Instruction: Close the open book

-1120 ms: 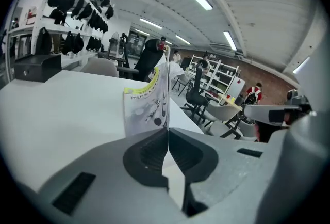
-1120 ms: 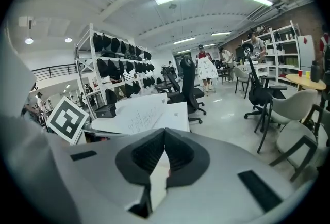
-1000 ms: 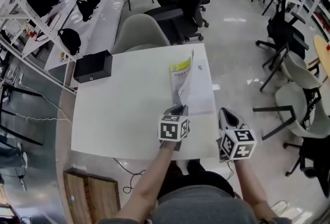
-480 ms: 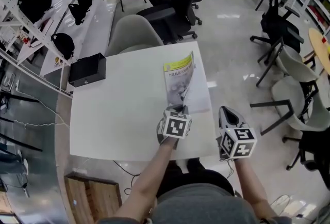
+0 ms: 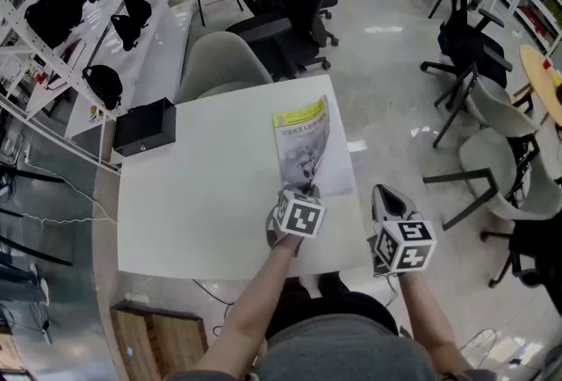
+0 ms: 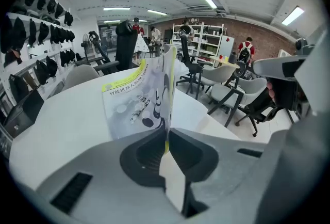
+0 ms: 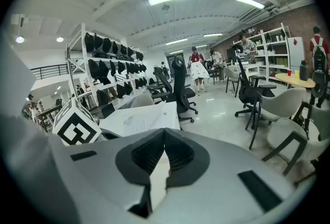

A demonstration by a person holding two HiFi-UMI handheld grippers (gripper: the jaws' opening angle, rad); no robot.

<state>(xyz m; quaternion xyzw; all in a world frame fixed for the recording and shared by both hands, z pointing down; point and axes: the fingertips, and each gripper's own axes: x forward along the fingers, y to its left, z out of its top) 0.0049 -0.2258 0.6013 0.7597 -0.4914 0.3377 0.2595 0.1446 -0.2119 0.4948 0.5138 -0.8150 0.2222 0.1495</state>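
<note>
The left gripper (image 5: 303,190) has its jaws pressed together on the near edge of the book's (image 5: 304,140) front cover; in the left gripper view the thin sheet stands edge-on between the pads (image 6: 166,138). The book stretches away from this gripper on the white table (image 5: 198,195), with the cover raised at a slant over a white page just to its right. The cover bears a yellow band along its far edge, and under it a line of dark Chinese characters that seems to begin 智能机器人; the rest is too small to read. The right gripper (image 5: 385,191) hangs beside the left one, off the table's near edge, jaws together on nothing (image 7: 164,152).
</note>
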